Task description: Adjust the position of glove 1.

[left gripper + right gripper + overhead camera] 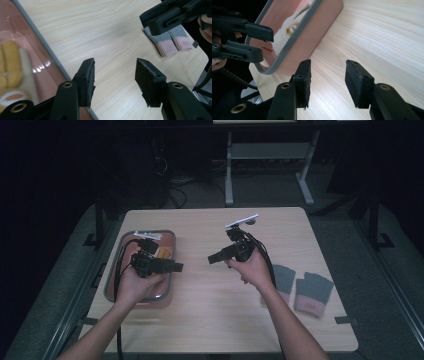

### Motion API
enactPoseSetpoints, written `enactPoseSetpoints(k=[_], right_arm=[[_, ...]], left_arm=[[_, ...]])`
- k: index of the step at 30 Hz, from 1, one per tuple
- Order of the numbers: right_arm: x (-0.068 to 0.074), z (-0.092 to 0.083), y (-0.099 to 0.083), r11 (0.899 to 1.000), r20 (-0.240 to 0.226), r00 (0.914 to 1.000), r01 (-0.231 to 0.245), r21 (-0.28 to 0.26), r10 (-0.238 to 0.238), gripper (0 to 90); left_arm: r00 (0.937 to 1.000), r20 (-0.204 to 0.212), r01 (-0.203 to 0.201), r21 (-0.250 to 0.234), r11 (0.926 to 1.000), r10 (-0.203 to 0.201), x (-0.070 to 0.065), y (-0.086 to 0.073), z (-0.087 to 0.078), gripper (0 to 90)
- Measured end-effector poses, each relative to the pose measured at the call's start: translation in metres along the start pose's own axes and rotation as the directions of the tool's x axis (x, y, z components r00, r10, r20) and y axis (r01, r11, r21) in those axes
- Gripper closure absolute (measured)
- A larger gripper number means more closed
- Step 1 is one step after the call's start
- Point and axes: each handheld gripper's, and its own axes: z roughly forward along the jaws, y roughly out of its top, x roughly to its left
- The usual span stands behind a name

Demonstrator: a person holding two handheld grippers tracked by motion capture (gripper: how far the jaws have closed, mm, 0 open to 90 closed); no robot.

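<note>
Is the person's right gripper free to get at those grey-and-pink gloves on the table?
Probably yes. The right gripper is open and holds nothing, and the gloves lie uncovered on the table beside the right forearm, though the jaws now point away toward the tray.

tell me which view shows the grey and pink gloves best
The high view: both gloves lie whole, side by side near the table's right edge. The left gripper view catches them partly behind the right gripper.
</note>
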Motion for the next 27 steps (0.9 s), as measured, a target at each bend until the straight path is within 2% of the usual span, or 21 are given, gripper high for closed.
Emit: enactPoseSetpoints(k=[18, 27], right_arm=[[-0.018, -0.033, -0.023, 0.999, 0.060, 0.9975, -0.034, -0.033, 0.036, 51.9], [-0.026, -0.051, -0.036, 0.998, 0.098, 0.9944, -0.034, -0.045, 0.038, 50.3]], left_arm=[[0.9980, 0.052, -0.036, -0.003, 0.9993, 0.037, -0.024, 0.006, 0.018, 46.5], [0.9947, 0.072, -0.074, 0.001, 0.9973, 0.074, -0.040, 0.009, 0.029, 45.5]])
